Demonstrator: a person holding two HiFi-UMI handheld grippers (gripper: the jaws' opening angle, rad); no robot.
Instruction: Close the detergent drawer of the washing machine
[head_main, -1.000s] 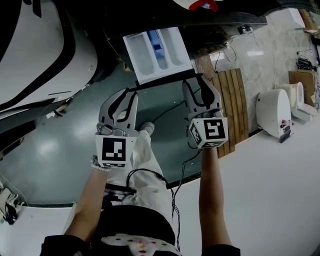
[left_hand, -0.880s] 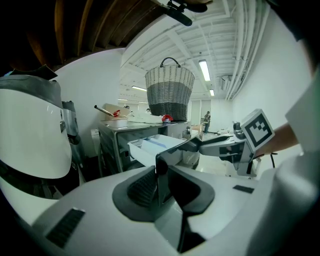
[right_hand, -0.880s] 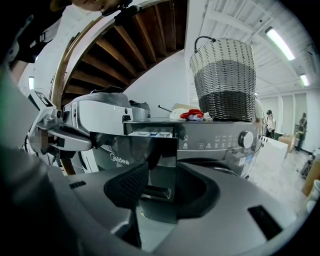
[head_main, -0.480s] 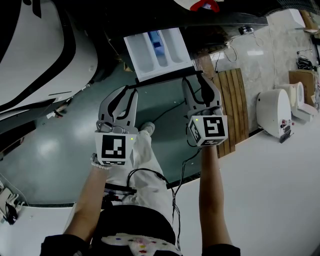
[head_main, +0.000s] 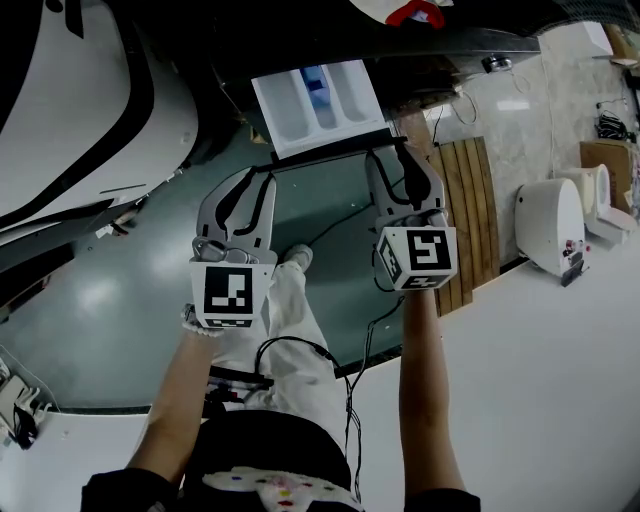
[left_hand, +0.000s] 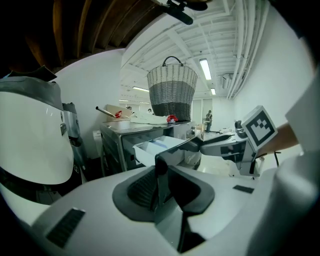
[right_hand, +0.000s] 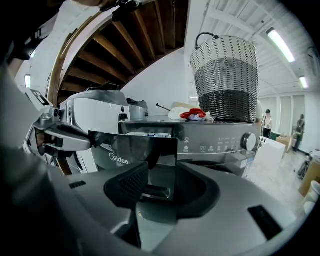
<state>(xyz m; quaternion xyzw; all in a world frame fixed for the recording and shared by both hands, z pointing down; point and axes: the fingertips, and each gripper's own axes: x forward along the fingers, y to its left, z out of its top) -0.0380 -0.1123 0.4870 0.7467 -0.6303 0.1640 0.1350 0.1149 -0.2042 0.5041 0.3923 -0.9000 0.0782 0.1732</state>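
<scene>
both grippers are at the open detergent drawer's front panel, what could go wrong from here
1. The left gripper's open jaws straddle one end of the front panel. As the drawer goes in, a jaw could get trapped against the washing machine.
2. The right gripper faces the panel further along. Uneven pushing might skew and jam the drawer.
3. A hard shove could shake the basket standing on top.
</scene>
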